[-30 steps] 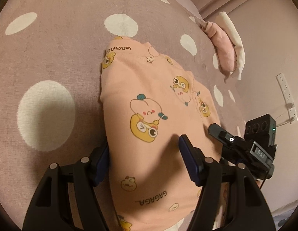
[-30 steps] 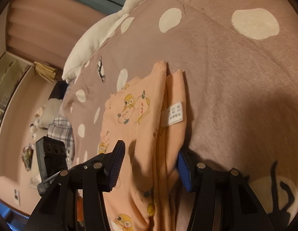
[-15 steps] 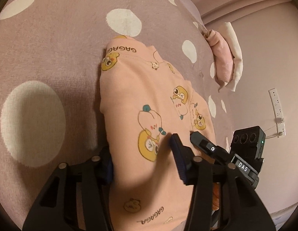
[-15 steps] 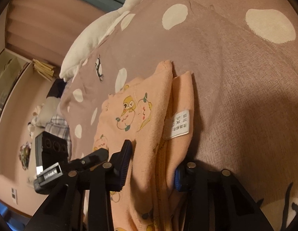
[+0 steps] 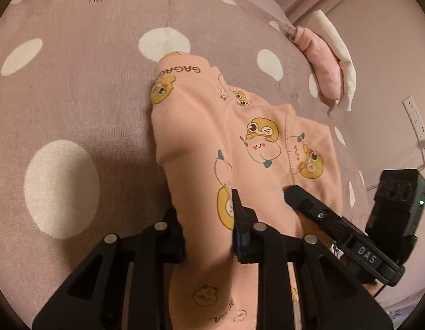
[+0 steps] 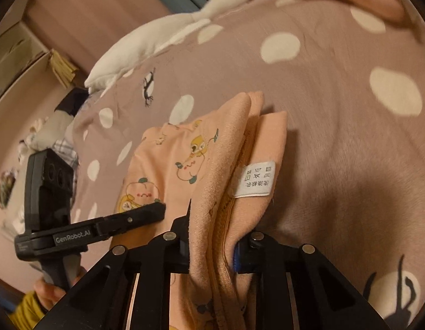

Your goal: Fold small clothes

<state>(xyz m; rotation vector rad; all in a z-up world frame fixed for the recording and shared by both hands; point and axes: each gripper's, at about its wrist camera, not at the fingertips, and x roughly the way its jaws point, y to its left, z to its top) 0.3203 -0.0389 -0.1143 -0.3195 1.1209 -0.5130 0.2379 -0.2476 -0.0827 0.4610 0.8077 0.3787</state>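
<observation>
Soft matt cotton garment (image 5: 201, 137) on a fuzzy, plush polka-dot blanket (image 5: 75, 88).

Peach garment (image 5: 190, 126) printed with yellow cartoon ducks; mauve bedspread (image 5: 75, 82) with white dots.

A home bedroom, seen across a bed spread with a mauve blanket (image 5: 75, 88) dotted in white. At the far edge, a white plush goose (image 6: 163, 38) lying along the bedding; to the far right, folded pink and cream laundry (image 5: 330, 60). On the right, a pink wall with a white power strip (image 5: 420, 129); at left, soft toys (image 6: 39, 137) piled on the floor.
</observation>
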